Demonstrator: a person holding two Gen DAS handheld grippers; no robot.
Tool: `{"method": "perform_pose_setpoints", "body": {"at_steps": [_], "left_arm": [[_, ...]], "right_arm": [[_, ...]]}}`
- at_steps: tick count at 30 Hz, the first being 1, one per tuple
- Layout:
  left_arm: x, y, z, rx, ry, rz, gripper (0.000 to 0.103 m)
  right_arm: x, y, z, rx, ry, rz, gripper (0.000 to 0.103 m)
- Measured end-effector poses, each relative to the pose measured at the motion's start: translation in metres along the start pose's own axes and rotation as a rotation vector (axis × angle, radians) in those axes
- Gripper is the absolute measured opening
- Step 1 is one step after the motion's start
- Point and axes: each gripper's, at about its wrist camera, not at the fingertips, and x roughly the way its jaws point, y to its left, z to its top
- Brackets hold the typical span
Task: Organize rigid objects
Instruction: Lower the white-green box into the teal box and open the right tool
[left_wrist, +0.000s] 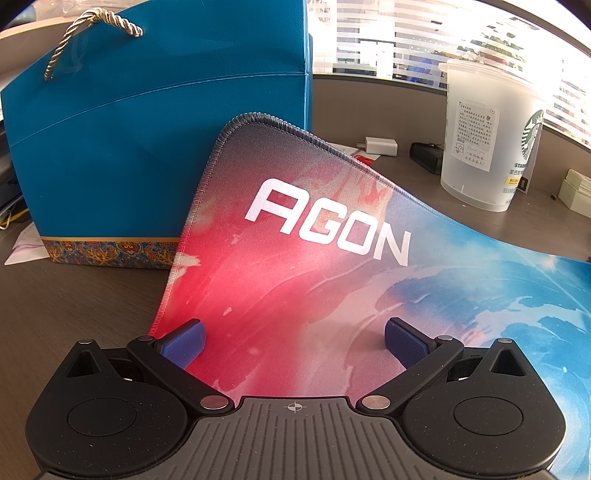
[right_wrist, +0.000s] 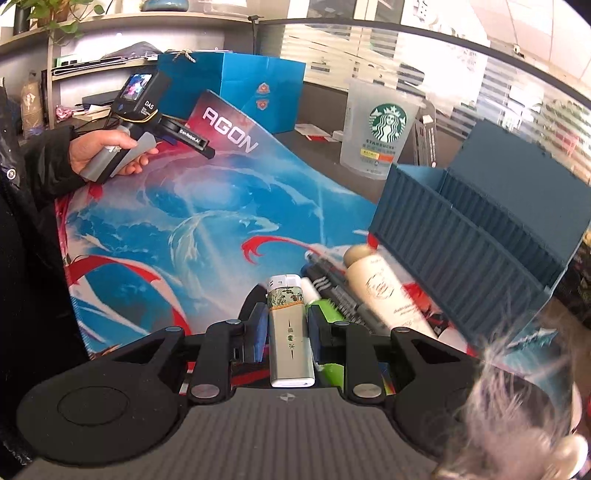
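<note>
- Gripping a lighter (right_wrist: 290, 328) — the right gripper (right_wrist: 286, 332) has its blue pads pressed on both sides of the body, lighter's white cap pointing away from the camera.
- Landmark: the AGON mouse mat (right_wrist: 207, 206). Lighter is held above its near edge.
- Just right of the lighter on the mat: a cream bottle (right_wrist: 384, 291) lying on its side, black pens (right_wrist: 332, 291) between bottle and lighter.
- Blue ribbed organizer box (right_wrist: 480, 236) stands at the mat's right side, compartments open upward.
- Left gripper (left_wrist: 293, 341) over the mat's red corner — jaws wide apart, nothing between them.
- Beyond the mat's far edge: blue gift bag (left_wrist: 155, 140), Starbucks cup (left_wrist: 487, 136).
- A hand (right_wrist: 107, 153) holds the left gripper's handle.
</note>
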Motion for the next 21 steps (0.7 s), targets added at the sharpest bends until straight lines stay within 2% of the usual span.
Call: {"method": "perform_pose_setpoints", "body": {"at_steps": [21], "left_arm": [[0.000, 0.000, 0.000, 0.000, 0.000, -0.001, 0.103]], "right_arm": [[0.005, -0.050, 0.057, -0.101, 0.009, -0.018, 0.022]]}}
